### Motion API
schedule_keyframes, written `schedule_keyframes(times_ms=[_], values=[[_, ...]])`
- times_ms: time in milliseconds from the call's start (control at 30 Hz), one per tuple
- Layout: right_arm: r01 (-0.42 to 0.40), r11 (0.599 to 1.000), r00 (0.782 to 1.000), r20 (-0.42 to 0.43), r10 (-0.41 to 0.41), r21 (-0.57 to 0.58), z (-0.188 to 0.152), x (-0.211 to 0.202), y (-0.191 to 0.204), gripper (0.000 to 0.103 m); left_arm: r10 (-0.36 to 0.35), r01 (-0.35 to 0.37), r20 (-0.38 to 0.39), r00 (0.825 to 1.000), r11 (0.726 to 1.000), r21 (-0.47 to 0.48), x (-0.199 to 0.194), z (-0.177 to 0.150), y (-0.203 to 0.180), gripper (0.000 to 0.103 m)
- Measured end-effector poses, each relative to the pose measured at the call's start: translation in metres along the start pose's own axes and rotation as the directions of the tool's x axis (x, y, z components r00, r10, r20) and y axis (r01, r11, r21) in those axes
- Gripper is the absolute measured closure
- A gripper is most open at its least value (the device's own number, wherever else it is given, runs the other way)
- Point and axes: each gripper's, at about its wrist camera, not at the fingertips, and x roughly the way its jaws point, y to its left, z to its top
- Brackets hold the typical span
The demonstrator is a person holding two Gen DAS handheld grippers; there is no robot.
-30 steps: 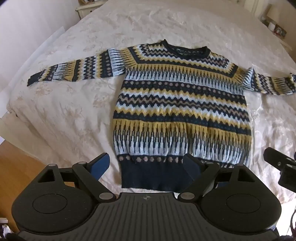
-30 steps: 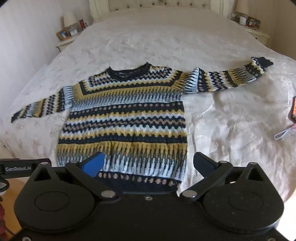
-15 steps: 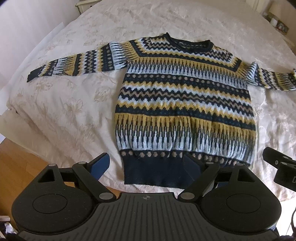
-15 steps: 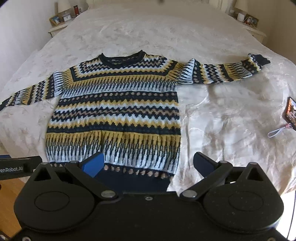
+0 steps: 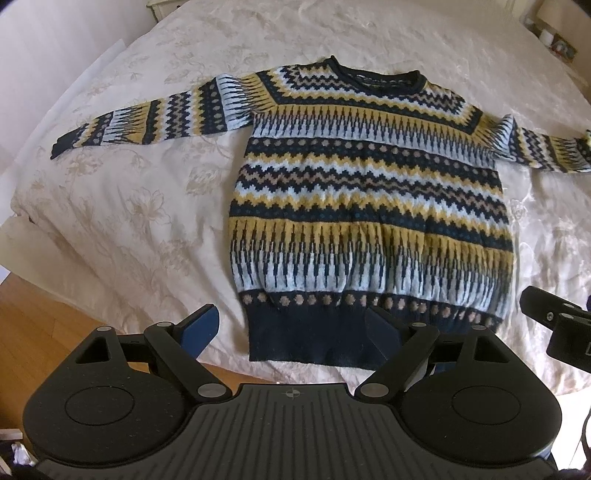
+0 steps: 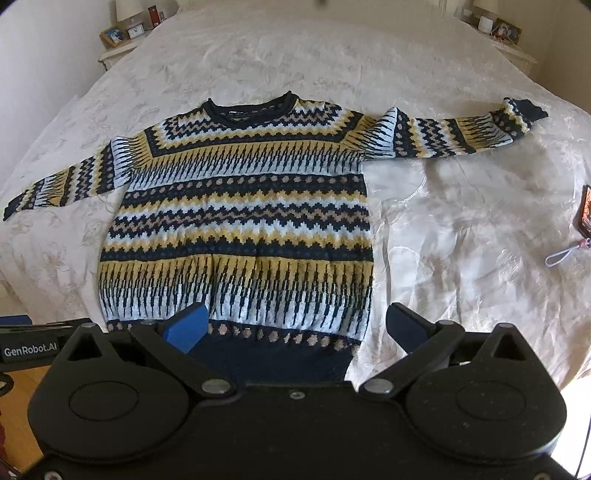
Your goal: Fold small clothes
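We hold our left hand-held gripper [image 5: 291, 326] spread wide and empty above the hem of the sweater [image 5: 373, 206], which lies flat on the bed [image 5: 129, 206]. Our right hand-held gripper [image 6: 295, 325] is likewise released, hovering over the hem, touching nothing.

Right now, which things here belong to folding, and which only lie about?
For the job: patterned navy, yellow and pale-blue knitted sweater; left gripper; right gripper.

Lying about: dark phone with looped strap; small white clock on a bedside table.
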Motion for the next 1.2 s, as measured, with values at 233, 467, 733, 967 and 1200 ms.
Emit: schedule_keyframes(times_ms=[233, 467, 733, 967, 1200], values=[[-0.004, 1.000, 1.000, -0.015, 0.004, 0.011, -0.0013, 0.0028, -0.0005, 0.001, -0.004, 0.004, -0.018, 1.000, 1.000, -0.004, 0.0036, -0.0023, 0.0008, 0.016], [-0.011, 1.000, 1.000, -0.021, 0.011, 0.015, -0.0023, 0.0035, 0.0009, 0.001, -0.007, 0.007, -0.023, 1.000, 1.000, 0.000, 0.0038, -0.0034, 0.0004, 0.016], [-0.018, 1.000, 0.999, -0.028, 0.018, 0.023, -0.0030, 0.0049, 0.0005, 0.001, -0.008, 0.008, -0.025, 1.000, 1.000, 0.000, 0.0043, -0.0040, 0.0000, 0.016], [-0.023, 0.999, 0.999, -0.028, 0.023, 0.027, -0.0028, 0.0053, -0.0001, 0.001, -0.006, 0.006, -0.024, 1.000, 1.000, -0.002, 0.0044, -0.0045, 0.0008, 0.016], [-0.025, 0.999, 0.999, -0.026, 0.026, 0.031, -0.0016, 0.0054, -0.0017, 0.001, 0.000, 0.000, -0.021, 1.000, 1.000, -0.003, 0.0035, -0.0014, 0.0012, 0.016]])
